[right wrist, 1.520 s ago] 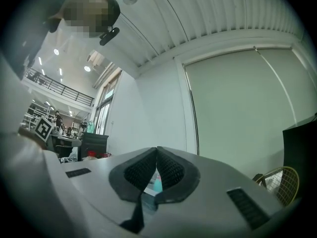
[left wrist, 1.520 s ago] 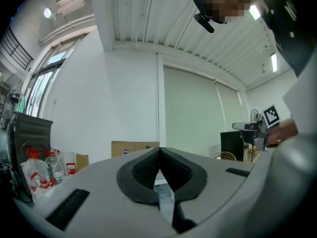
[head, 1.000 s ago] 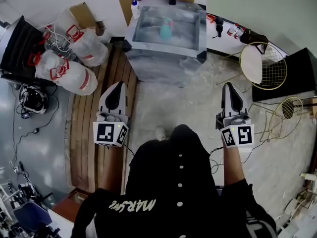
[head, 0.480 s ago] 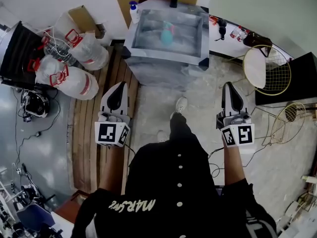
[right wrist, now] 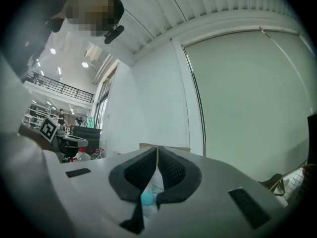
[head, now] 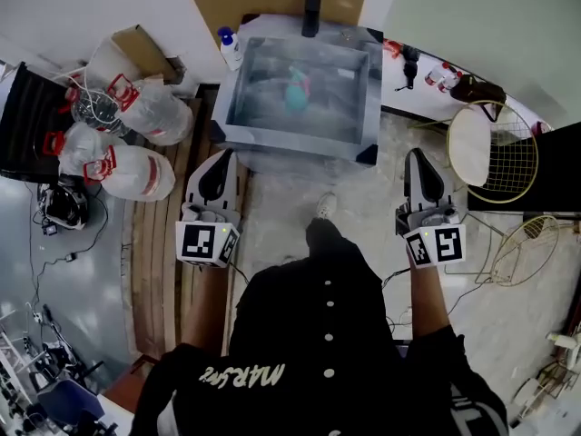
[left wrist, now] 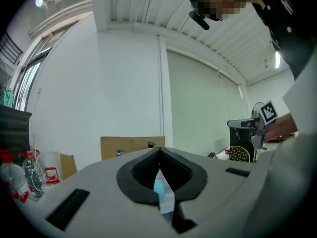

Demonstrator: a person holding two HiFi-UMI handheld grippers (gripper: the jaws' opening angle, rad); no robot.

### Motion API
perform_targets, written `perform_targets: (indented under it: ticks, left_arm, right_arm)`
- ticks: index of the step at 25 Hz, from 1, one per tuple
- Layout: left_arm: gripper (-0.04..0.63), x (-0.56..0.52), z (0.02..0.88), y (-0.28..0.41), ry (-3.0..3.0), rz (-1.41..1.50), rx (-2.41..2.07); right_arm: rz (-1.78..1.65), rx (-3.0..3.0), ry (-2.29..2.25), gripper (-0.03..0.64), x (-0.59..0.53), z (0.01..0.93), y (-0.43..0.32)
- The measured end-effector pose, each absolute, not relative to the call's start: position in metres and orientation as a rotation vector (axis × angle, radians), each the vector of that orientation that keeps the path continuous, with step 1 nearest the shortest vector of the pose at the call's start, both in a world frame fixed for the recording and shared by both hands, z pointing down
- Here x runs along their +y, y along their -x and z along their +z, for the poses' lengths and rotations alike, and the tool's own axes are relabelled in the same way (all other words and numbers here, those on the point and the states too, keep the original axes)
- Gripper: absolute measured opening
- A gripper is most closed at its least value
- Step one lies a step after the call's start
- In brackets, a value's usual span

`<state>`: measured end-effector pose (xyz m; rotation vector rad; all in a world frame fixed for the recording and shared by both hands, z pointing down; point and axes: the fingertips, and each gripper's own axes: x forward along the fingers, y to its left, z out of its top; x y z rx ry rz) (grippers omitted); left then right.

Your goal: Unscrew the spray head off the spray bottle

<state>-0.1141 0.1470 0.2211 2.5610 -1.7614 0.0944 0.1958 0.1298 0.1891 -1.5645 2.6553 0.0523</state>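
both grippers closed, level.

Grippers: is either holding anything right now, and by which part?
Nothing is held. The left gripper and right gripper both have jaws shut and empty. The teal spray bottle sits on the table ahead, untouched.

The left tongs and right tongs have moved forward, close up to the table.
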Motion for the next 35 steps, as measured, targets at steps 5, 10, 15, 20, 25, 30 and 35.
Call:
perform_targets:
  ticks: [5, 10, 15, 20, 25, 30, 35]
  left_arm:
    - [0.025, 0.086, 0.215, 0.097, -2.548, 0.096, -1.788]
    - [0.025, 0.04, 0.217, 0.079, -2.508, 0.151, -1.816]
    - [0.026, 0.011, 0.221, 0.064, -2.506, 0.189, -1.815]
    - [0.026, -0.006, 0.241, 0.061, -2.528, 0.285, -1.742]
    - [0.026, -0.031, 0.277, 0.061, -2.624, 0.49, -1.549]
    - [0.028, -0.061, 0.326, 0.057, -2.717, 0.692, -1.272]
    - [0.034, -0.094, 0.378, 0.052, -2.771, 0.787, -0.985]
  right_arm:
    - [0.035, 2.694, 1.497, 0.014, 0.057, 0.183, -0.202]
    - [-0.005, 2.741, 1.411, 0.014, -0.001, 0.188, -0.207]
    - [-0.056, 2.812, 1.315, 0.015, -0.042, 0.202, -0.202]
    - [-0.103, 2.882, 1.247, 0.023, -0.063, 0.224, -0.186]
    - [-0.113, 3.003, 1.173, 0.043, -0.079, 0.243, -0.161]
    - [-0.108, 3.14, 1.111, 0.075, -0.097, 0.266, -0.127]
    - [-0.165, 3.264, 1.041, 0.141, -0.123, 0.299, -0.089]
